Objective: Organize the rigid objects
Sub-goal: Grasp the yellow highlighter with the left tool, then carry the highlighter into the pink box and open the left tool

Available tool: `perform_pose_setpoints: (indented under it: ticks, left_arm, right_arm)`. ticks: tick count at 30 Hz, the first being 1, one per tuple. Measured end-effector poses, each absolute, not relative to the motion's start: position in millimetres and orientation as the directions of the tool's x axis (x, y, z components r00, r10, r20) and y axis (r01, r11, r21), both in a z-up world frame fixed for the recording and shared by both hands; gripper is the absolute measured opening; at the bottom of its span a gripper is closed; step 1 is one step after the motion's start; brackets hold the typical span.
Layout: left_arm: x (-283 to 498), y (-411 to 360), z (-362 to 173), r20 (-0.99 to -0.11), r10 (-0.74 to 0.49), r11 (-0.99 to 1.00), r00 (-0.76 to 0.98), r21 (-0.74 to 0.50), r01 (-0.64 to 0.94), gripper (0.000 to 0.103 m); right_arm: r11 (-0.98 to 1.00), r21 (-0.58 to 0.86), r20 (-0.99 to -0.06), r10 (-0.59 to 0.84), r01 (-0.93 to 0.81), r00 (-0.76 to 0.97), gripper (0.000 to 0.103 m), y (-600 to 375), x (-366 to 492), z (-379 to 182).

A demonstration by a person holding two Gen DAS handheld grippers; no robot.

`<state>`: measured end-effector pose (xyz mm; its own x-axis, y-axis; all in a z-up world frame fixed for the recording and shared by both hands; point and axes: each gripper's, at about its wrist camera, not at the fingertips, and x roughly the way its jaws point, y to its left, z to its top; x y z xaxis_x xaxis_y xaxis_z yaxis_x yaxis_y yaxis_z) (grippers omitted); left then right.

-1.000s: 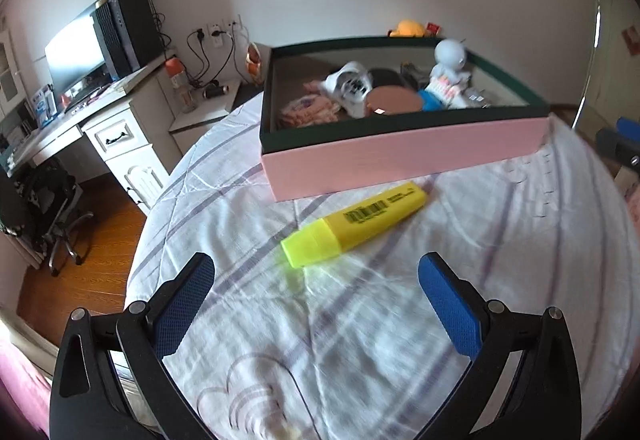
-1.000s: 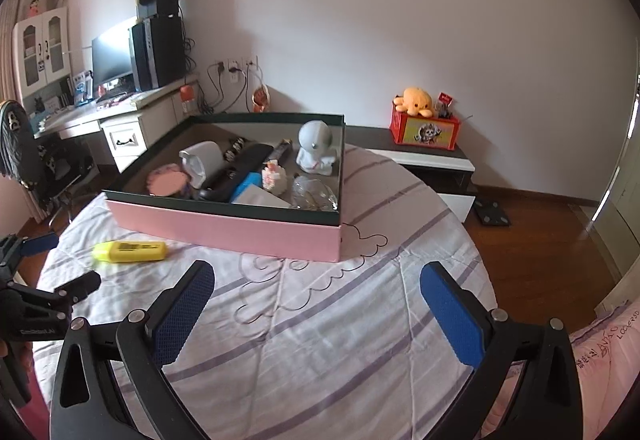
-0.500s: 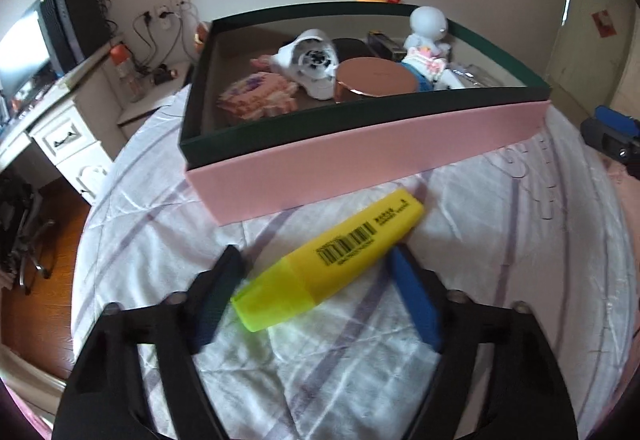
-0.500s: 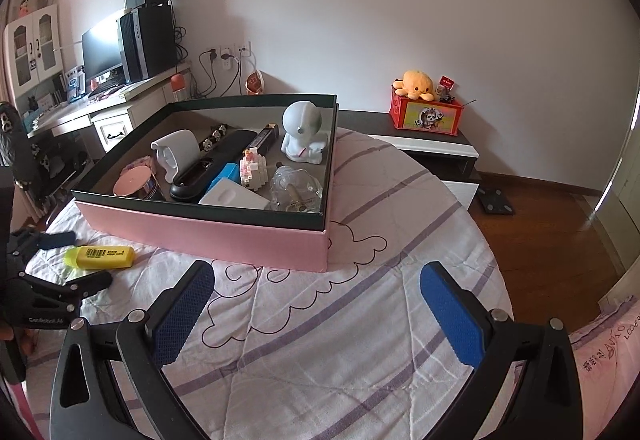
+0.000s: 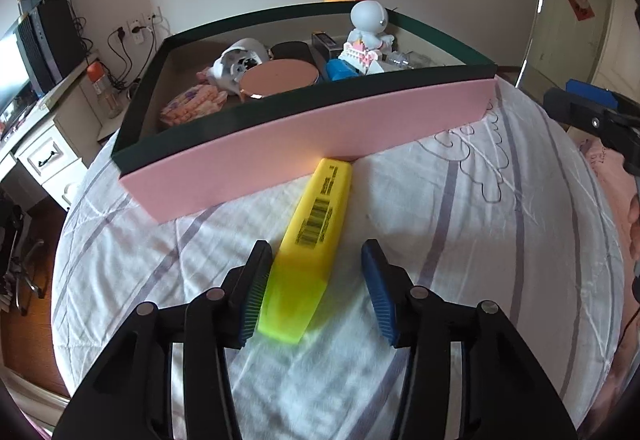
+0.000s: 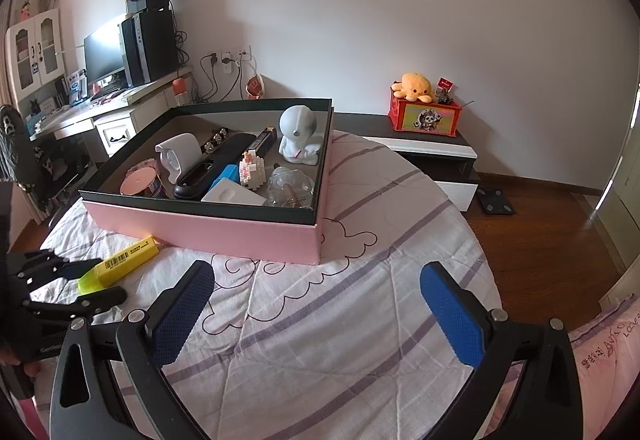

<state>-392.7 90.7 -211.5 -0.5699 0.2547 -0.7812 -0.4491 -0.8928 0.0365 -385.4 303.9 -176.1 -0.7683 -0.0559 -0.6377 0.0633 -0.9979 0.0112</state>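
A yellow highlighter [image 5: 310,244] lies on the white striped cloth, its far end touching the pink wall of the box [image 5: 304,155]. My left gripper [image 5: 318,294] is around its cap end, jaws partly closed; the left pad touches it and the right pad stands a little off. In the right wrist view the highlighter [image 6: 120,264] lies left of the box [image 6: 208,226], with the left gripper [image 6: 86,280] around it. My right gripper [image 6: 316,314] is open and empty above the cloth.
The box holds a white robot figure [image 6: 298,133], a pink tin [image 5: 280,77], a brick model [image 6: 252,173] and several other items. A desk with a monitor [image 6: 104,53] stands at left. A low cabinet [image 6: 432,155] carries a red box with an orange plush.
The left gripper has closed in around the highlighter, which has turned to point at the box wall. The right gripper has moved slightly; its jaws stay wide.
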Motion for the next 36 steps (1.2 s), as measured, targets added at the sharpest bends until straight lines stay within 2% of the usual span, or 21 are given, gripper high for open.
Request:
perform_pose_setpoints:
  ticks: [1, 2, 5, 13, 21, 24, 26, 29, 31, 36]
  left_arm:
    - [-393.5, 92.6, -211.6, -0.781, 0.252, -0.892, -0.572, 0.041, -0.449, 0.04]
    - [-392.9, 95.0, -211.0, -0.777, 0.257, -0.886, -0.575, 0.048, -0.46, 0.03]
    - [-387.9, 95.3, -210.5, -0.773, 0.268, -0.879, -0.574, 0.047, -0.474, 0.027]
    - [-366.2, 67.9, -187.9, -0.731, 0.285, -0.899, -0.62, 0.021, -0.438, 0.027]
    - [-357.3, 40.6, -160.2, -0.679, 0.274, -0.91, -0.681, 0.046, -0.413, 0.027]
    - [-362.0, 35.0, -157.9, -0.674, 0.257, -0.917, -0.692, 0.054, -0.394, 0.027]
    - [-365.1, 32.0, -159.1, -0.678, 0.26, -0.918, -0.688, 0.046, -0.393, 0.027]
    - [-367.4, 31.0, -163.2, -0.684, 0.257, -0.92, -0.683, 0.044, -0.39, 0.027]
    - [-368.7, 31.3, -164.8, -0.686, 0.264, -0.918, -0.678, 0.036, -0.394, 0.027]
    - [-371.3, 32.8, -168.3, -0.691, 0.265, -0.917, -0.673, 0.035, -0.397, 0.027]
  right_arm:
    - [-0.998, 0.013, -0.638, -0.057, 0.063, -0.768, 0.103, 304.3, -385.4, -176.2]
    - [-0.998, 0.014, -0.638, -0.058, 0.063, -0.768, 0.103, 305.0, -385.4, -176.4]
    - [-0.998, 0.011, -0.642, -0.057, 0.065, -0.765, 0.103, 305.3, -387.6, -176.2]
    - [-0.997, -0.016, -0.635, -0.046, 0.073, -0.771, 0.103, 305.4, -412.8, -165.5]
    - [-0.998, -0.014, -0.693, -0.039, 0.066, -0.72, 0.102, 304.0, -468.1, -176.7]
    - [-0.998, -0.002, -0.724, -0.042, 0.062, -0.688, 0.082, 306.3, -484.8, -185.0]
    - [-0.998, 0.007, -0.742, -0.048, 0.064, -0.668, 0.041, 307.0, -493.6, -190.6]
    - [-0.995, 0.044, -0.767, -0.088, 0.085, -0.636, 0.017, 308.1, -504.5, -198.3]
    - [-0.992, 0.069, -0.773, -0.122, 0.109, -0.622, 0.013, 305.4, -507.1, -200.5]
    - [-0.992, 0.054, -0.778, -0.112, 0.112, -0.618, 0.012, 302.5, -506.7, -200.6]
